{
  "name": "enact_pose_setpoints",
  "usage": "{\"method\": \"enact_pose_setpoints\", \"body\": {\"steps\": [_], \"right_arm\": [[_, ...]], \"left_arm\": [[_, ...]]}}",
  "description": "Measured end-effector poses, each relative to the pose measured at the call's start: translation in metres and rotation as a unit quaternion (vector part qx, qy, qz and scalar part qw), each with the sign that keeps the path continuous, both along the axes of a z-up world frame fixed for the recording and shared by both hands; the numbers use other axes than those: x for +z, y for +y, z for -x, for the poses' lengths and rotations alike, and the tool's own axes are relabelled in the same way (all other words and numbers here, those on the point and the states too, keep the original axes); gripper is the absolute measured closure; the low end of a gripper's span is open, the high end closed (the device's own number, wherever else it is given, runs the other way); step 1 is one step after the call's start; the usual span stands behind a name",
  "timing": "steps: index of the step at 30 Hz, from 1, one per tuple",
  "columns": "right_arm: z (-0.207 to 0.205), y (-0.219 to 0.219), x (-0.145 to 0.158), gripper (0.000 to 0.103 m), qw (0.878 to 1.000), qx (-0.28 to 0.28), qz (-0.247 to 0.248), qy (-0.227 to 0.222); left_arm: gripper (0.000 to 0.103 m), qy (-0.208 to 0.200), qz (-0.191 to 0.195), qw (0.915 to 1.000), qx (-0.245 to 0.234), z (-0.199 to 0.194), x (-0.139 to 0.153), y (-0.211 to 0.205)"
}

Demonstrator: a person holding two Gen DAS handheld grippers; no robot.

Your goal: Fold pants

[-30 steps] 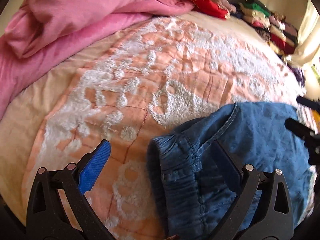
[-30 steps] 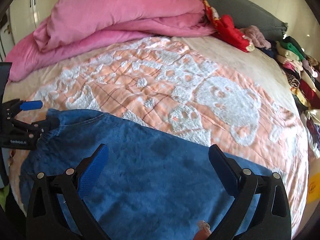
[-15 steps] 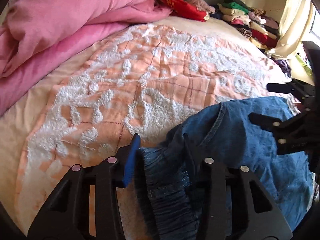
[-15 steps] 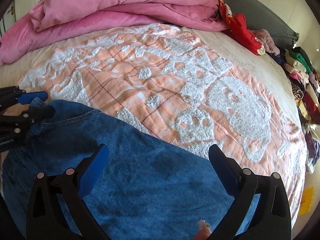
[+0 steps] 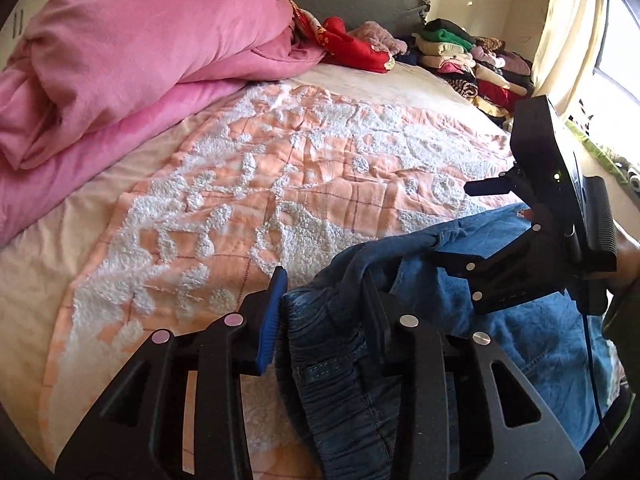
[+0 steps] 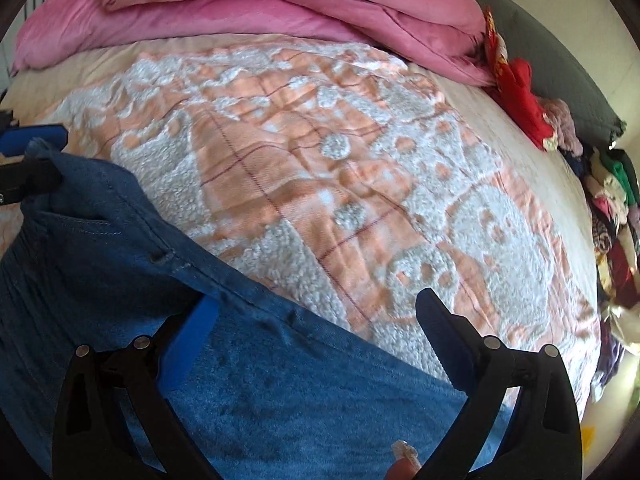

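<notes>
Blue denim pants lie on the orange-and-white bedspread. My left gripper is shut on the elastic waistband and holds it raised off the bed. In the right wrist view the pants fill the lower left, and my right gripper is open, with its fingers over the upper edge of the cloth. The left gripper shows at that view's left edge, pinching the waistband corner. The right gripper's body shows in the left wrist view, close to the right of my left fingers.
A pink duvet is heaped at the bed's far left. A red garment and stacks of folded clothes line the head and right side. A grey headboard runs behind. A window with a curtain is at the right.
My left gripper has closed on the waistband and lifted it. My right gripper has moved closer to the left one, over the pants' upper edge, and stays open.
</notes>
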State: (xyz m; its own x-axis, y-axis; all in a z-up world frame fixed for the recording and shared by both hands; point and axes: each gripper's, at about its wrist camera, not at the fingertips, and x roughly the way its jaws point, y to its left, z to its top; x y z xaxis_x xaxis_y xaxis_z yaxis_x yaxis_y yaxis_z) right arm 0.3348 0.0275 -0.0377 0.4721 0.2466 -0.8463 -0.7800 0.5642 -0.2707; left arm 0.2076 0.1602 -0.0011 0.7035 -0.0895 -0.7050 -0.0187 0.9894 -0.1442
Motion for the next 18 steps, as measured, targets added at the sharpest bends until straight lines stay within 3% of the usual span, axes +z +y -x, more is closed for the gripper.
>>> {"method": "enact_pose_setpoints", "body": {"steps": [1, 7, 18], "right_arm": [[0.002, 0.000, 0.000, 0.029, 1.000, 0.005, -0.009, 0.007], [0.013, -0.005, 0.003, 0.077, 0.997, 0.016, -0.064, 0.050], [0.054, -0.046, 0.044, 0.088, 0.987, -0.010, -0.153, 0.044]], "left_arm": [[0.076, 0.000, -0.001, 1.0000, -0.001, 0.000, -0.001, 0.000], [0.076, -0.003, -0.012, 0.9999, 0.001, 0.002, -0.002, -0.002], [0.076, -0.024, -0.015, 0.9996, -0.008, 0.017, 0.013, -0.008]]}}
